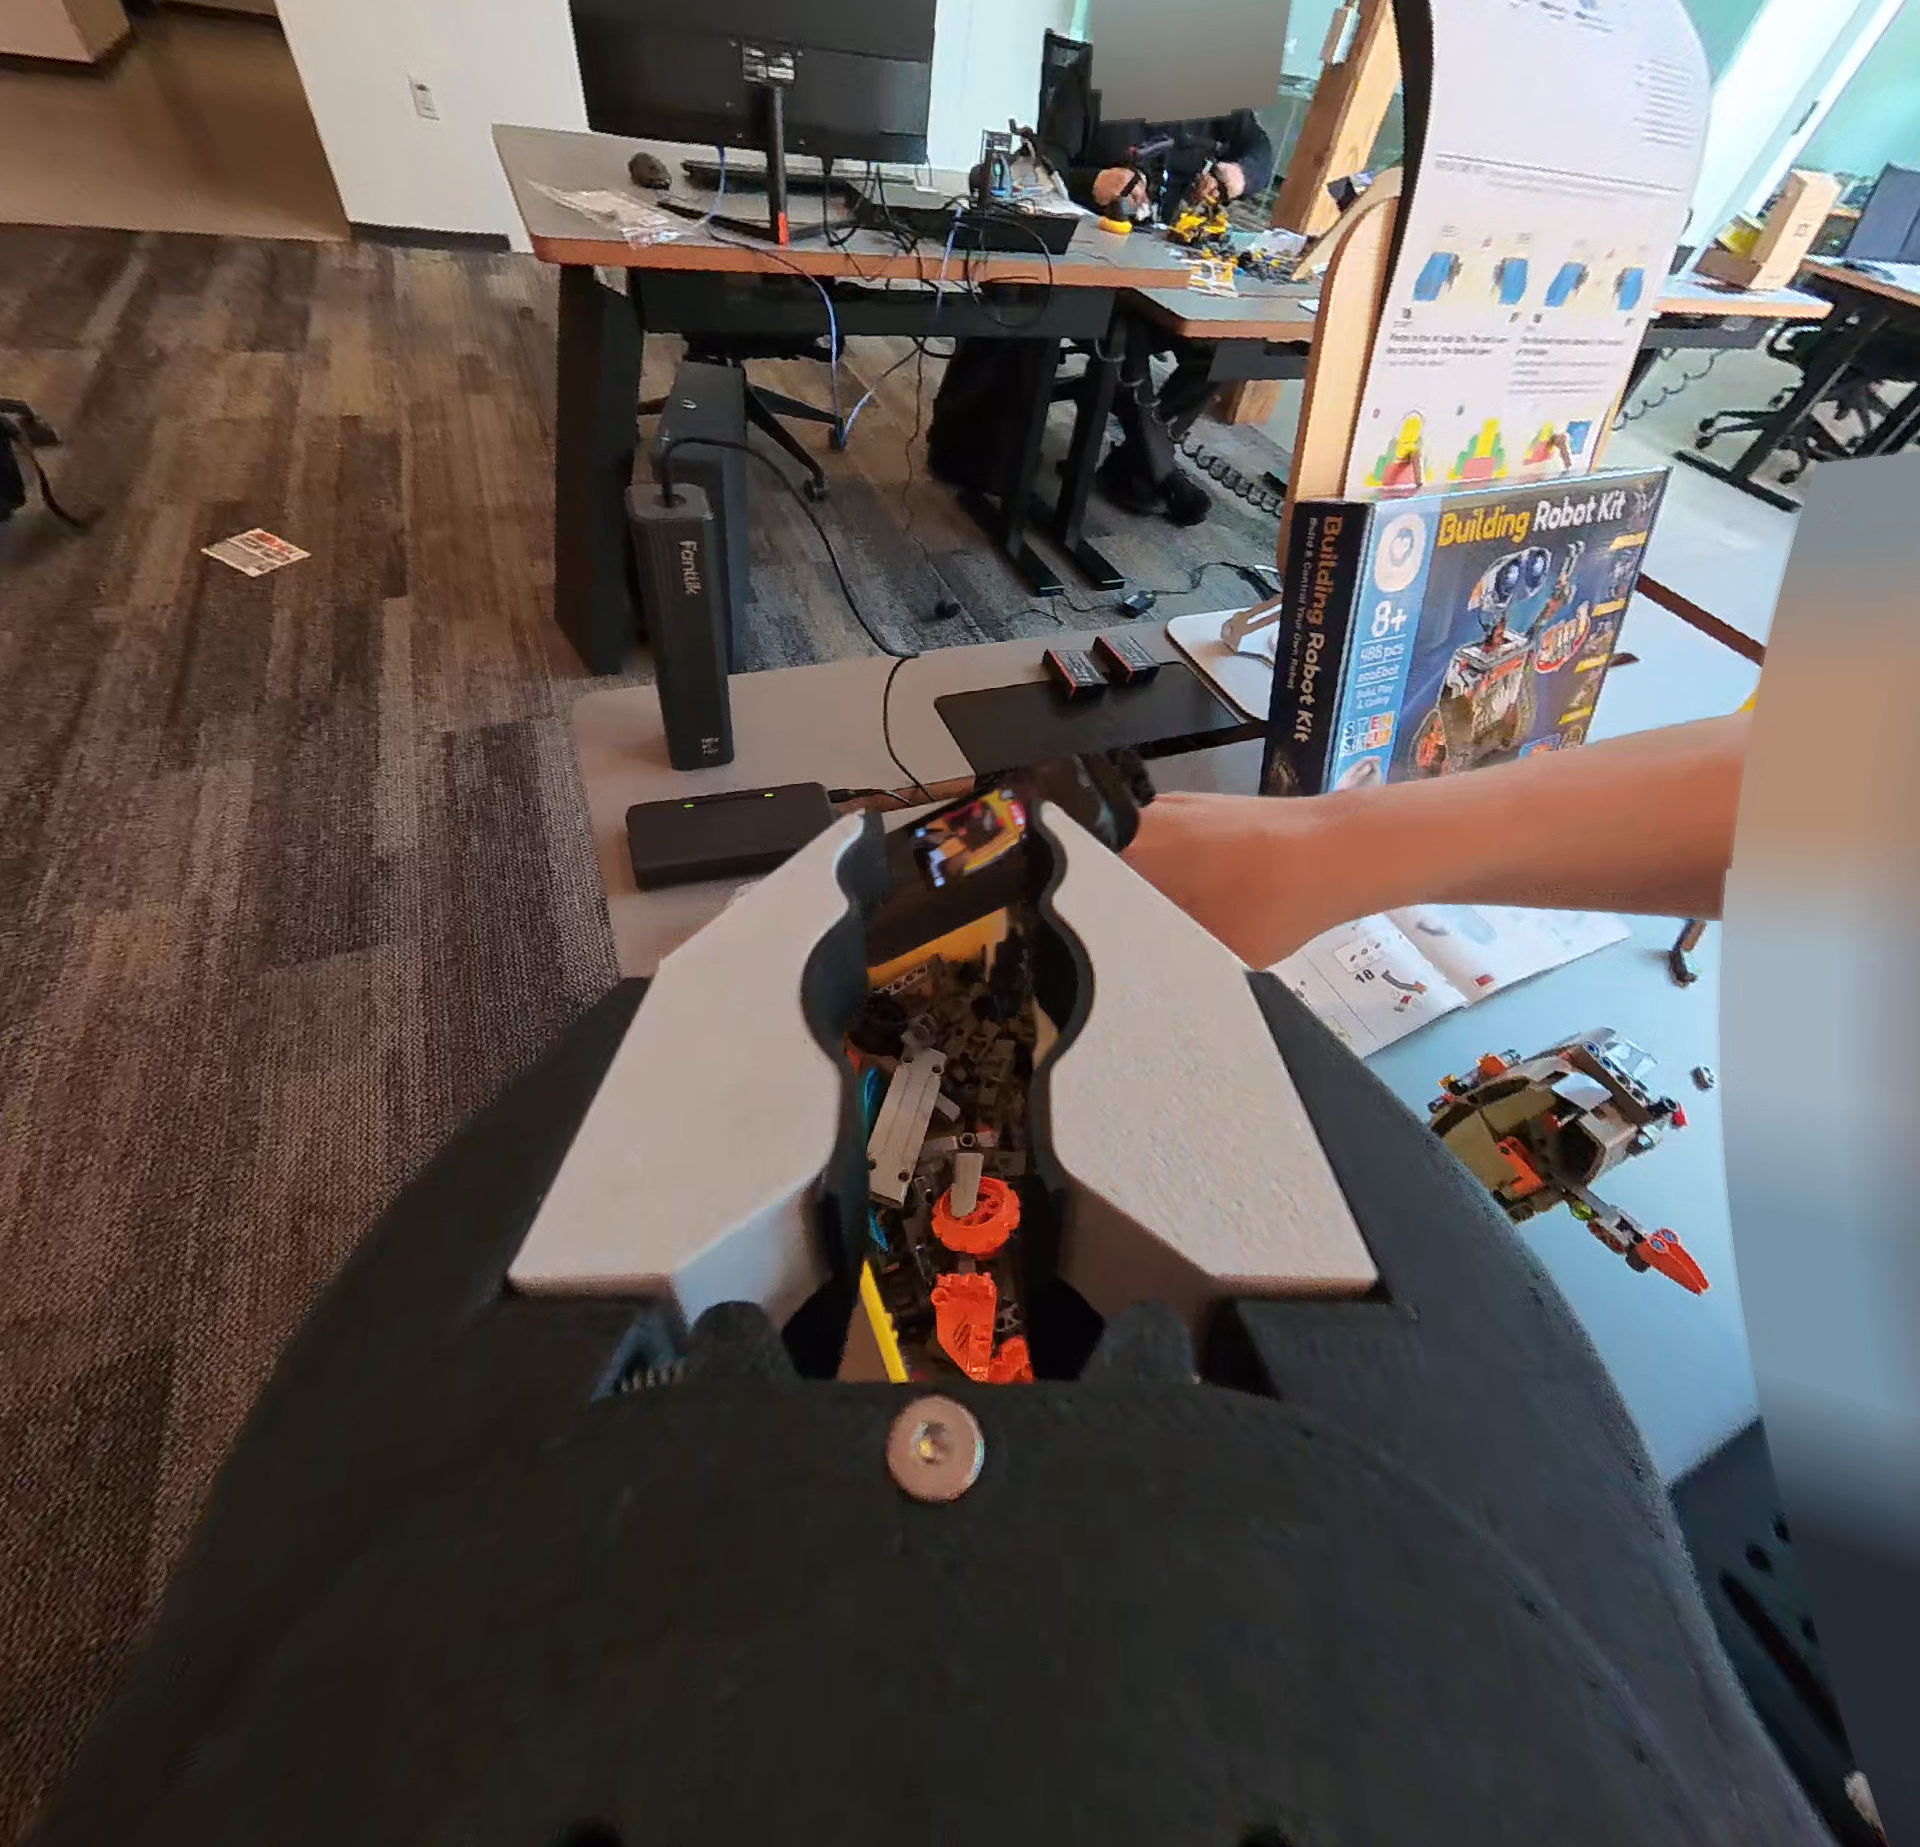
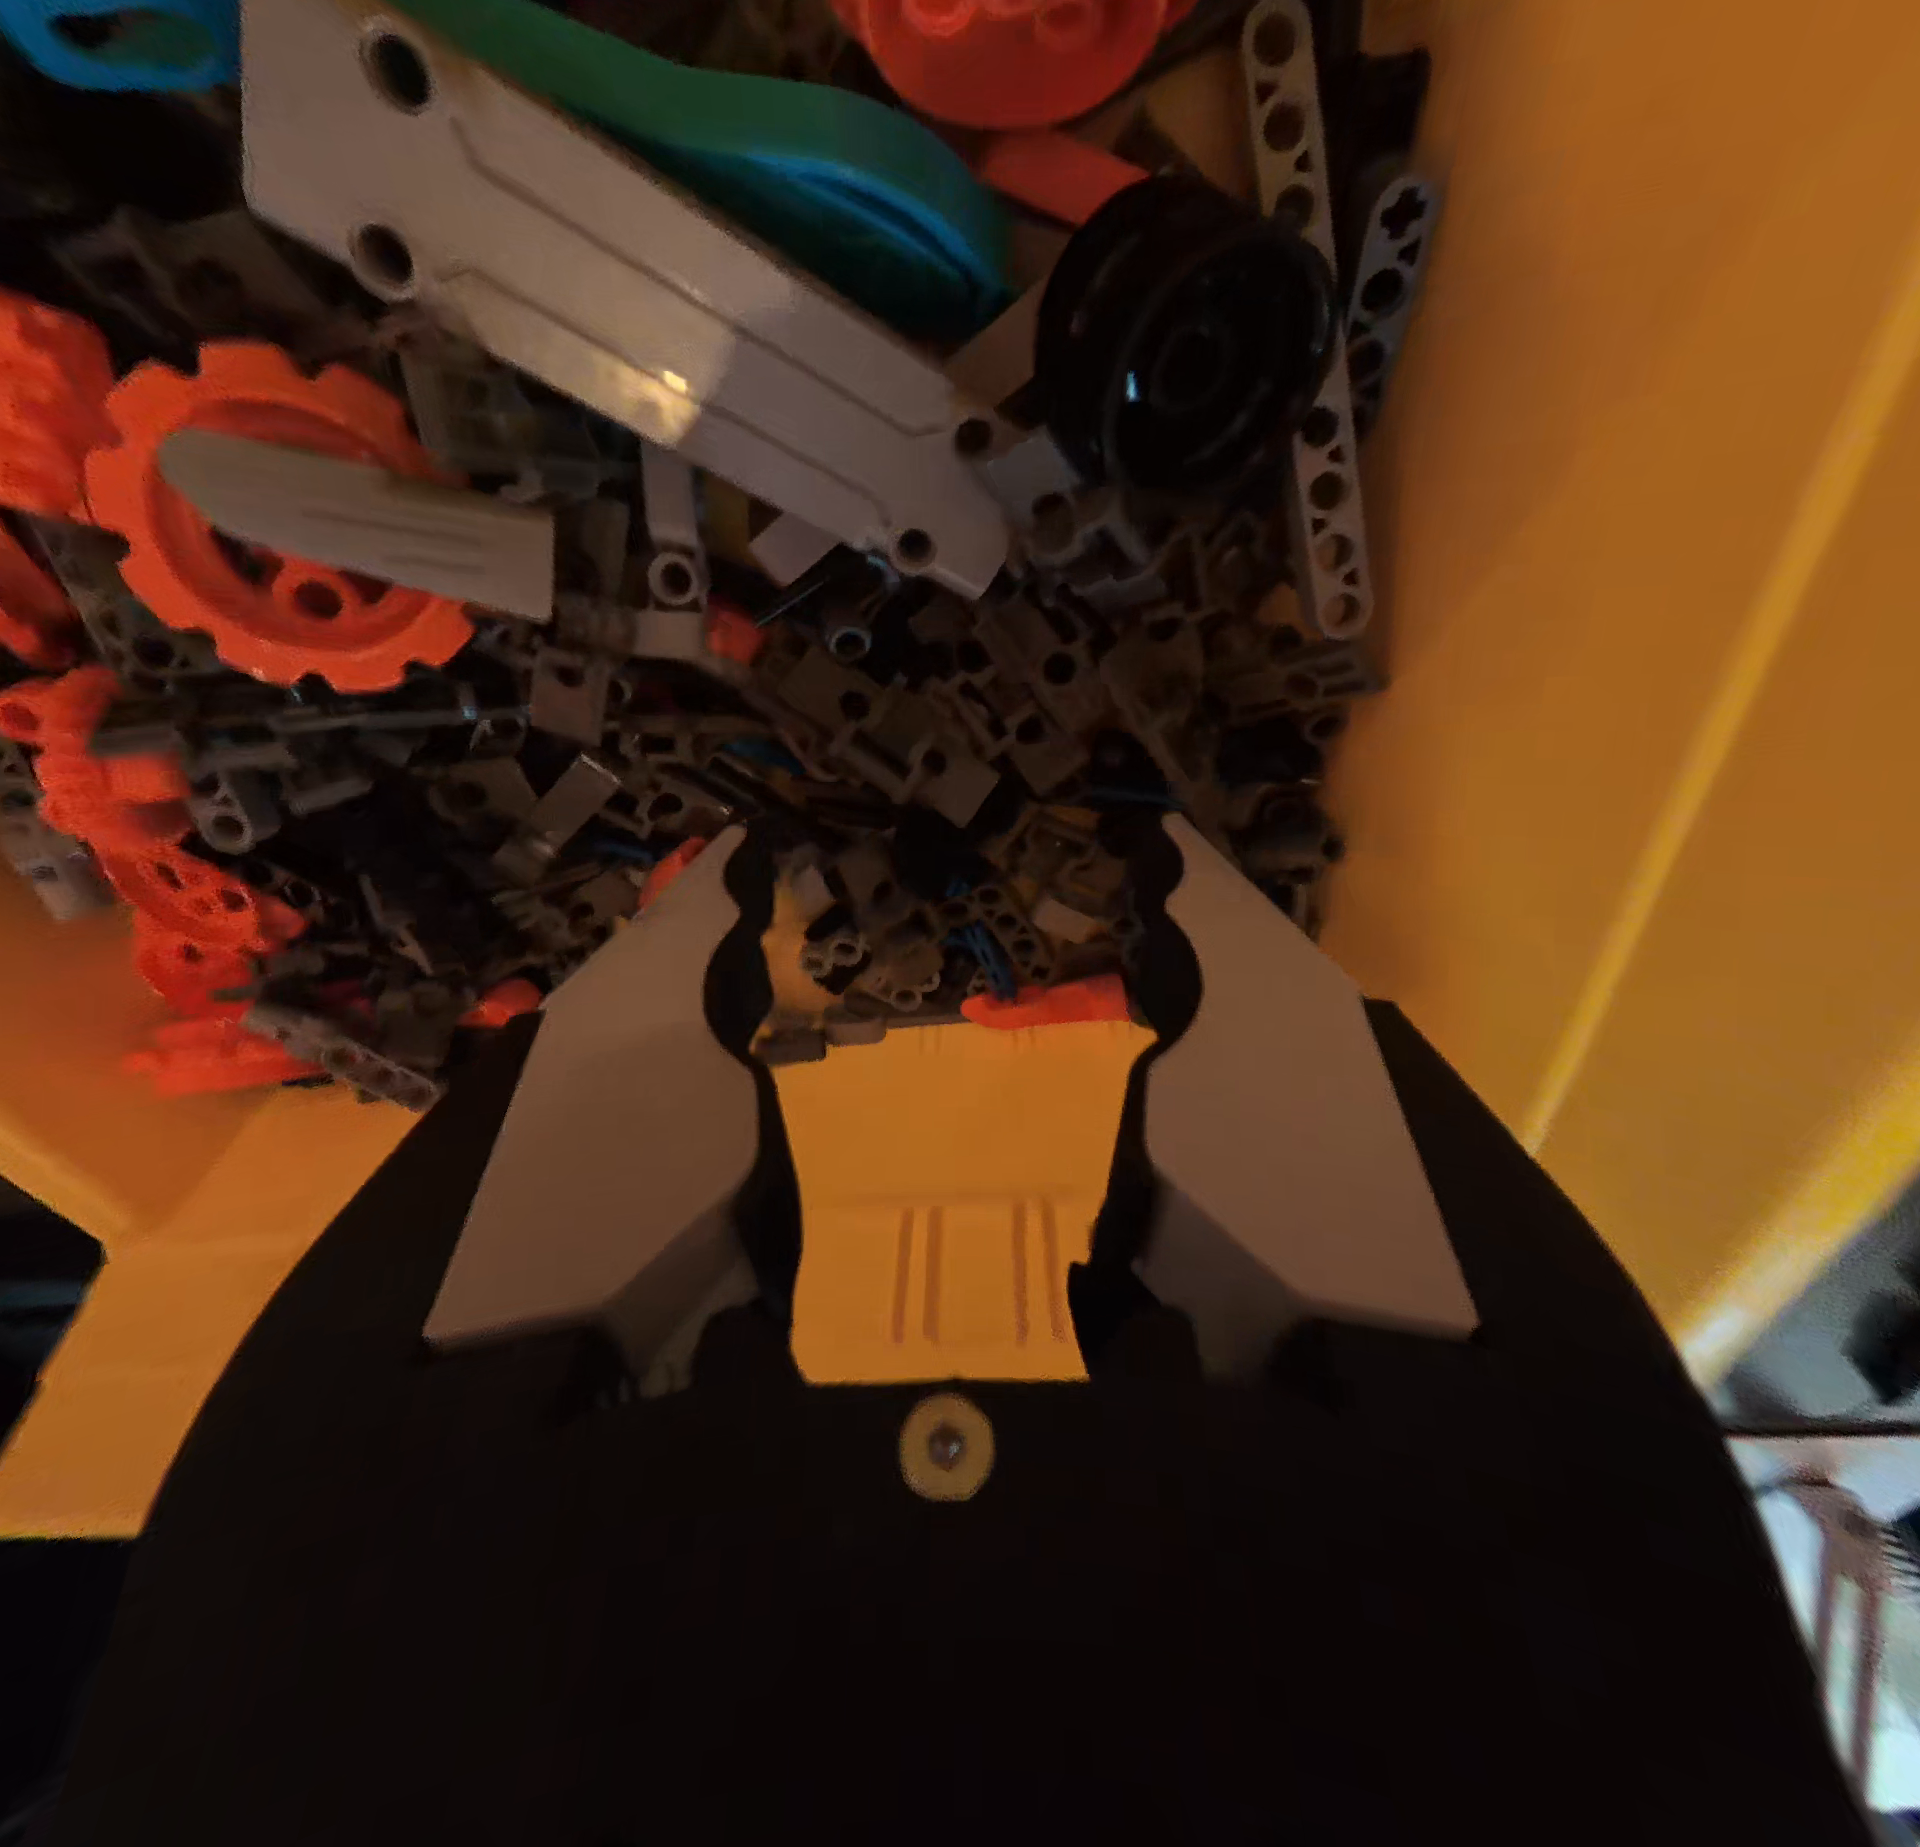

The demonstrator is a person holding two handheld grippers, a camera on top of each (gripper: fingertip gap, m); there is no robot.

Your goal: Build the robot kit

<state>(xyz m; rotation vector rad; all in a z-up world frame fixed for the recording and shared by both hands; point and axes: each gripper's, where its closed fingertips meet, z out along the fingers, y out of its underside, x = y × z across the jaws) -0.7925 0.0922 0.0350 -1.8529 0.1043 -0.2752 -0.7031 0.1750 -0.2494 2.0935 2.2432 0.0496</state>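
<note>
Fingers [image 2: 665, 1049] — right gripper [image 2: 951, 841] parted | knobbly plastic bricks [image 2: 883, 717] | yellow bin [image 2: 1621, 654]

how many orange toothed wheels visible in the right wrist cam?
2 for sure. One orange toothed wheel sits left, under a grey piece; another is cut off at the left edge. More may be buried in the pile.
</note>
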